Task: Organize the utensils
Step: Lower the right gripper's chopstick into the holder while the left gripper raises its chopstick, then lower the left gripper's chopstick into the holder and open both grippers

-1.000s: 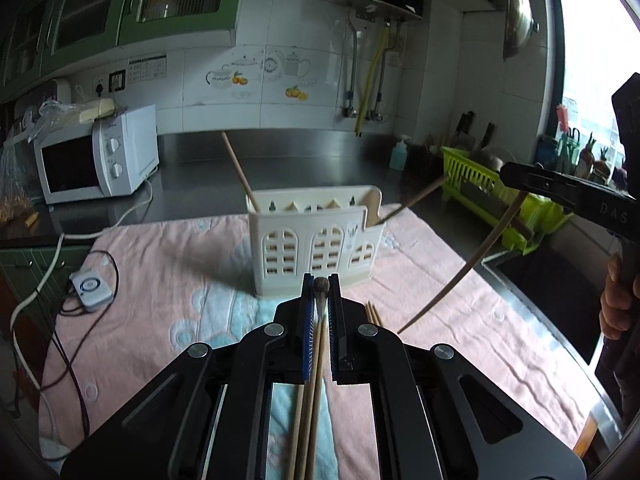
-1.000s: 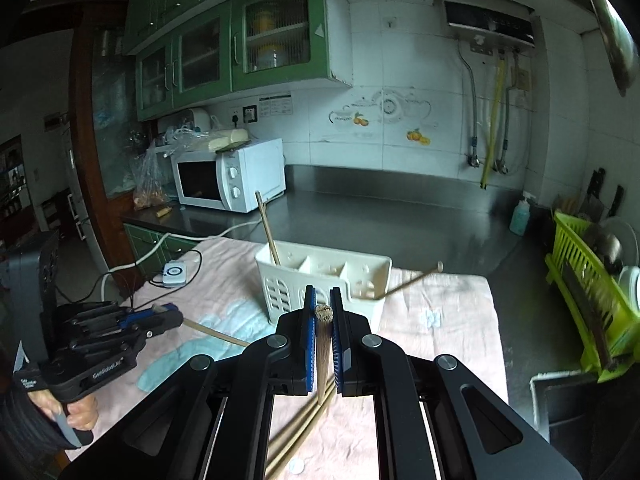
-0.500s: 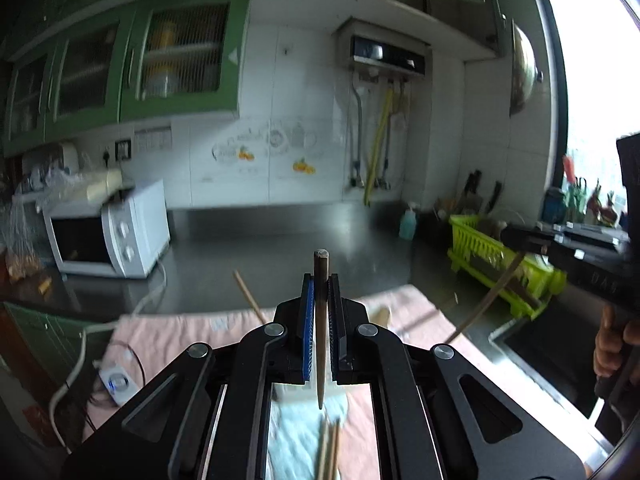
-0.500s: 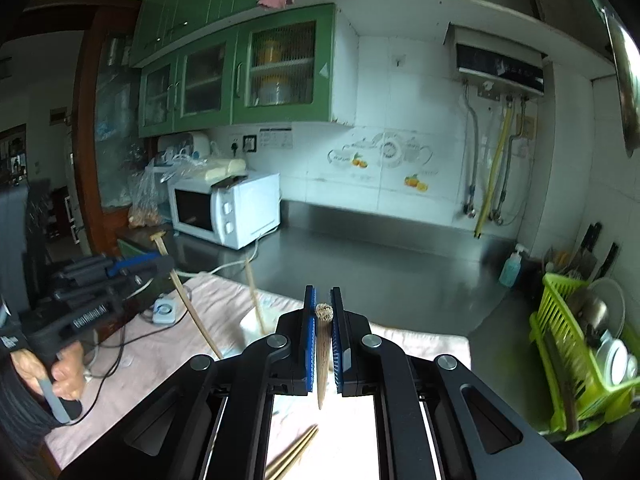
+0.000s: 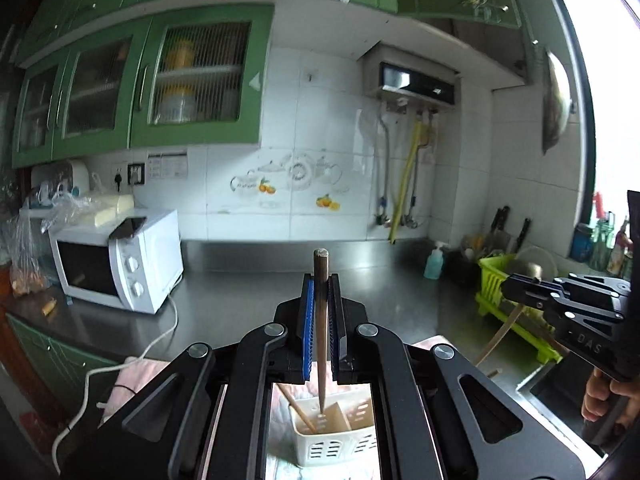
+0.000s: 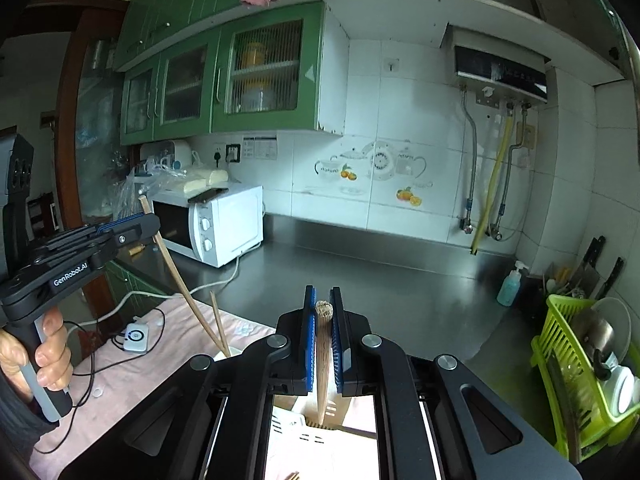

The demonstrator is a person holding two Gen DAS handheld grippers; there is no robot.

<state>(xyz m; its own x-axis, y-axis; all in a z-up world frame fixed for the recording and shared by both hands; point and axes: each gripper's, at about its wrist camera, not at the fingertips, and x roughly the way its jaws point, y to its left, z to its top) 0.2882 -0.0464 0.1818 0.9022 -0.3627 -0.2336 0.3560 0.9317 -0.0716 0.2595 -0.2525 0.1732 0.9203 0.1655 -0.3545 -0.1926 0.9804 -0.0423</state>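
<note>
Chopsticks over the holder, one in each gripper, ready to drop in.

A second ago both chopsticks lay low and slanted near the pink cloth; now each stands upright with its thin tip down, so the step is insertion. The left gripper (image 5: 320, 292) is clamped on a dark chopstick (image 5: 321, 320), whose tip hangs just above a compartment of the white holder (image 5: 336, 440), which already keeps another stick. The right gripper (image 6: 323, 312) is closed on a pale chopstick (image 6: 322, 360), pointing down at the holder (image 6: 296, 426) too.
</note>
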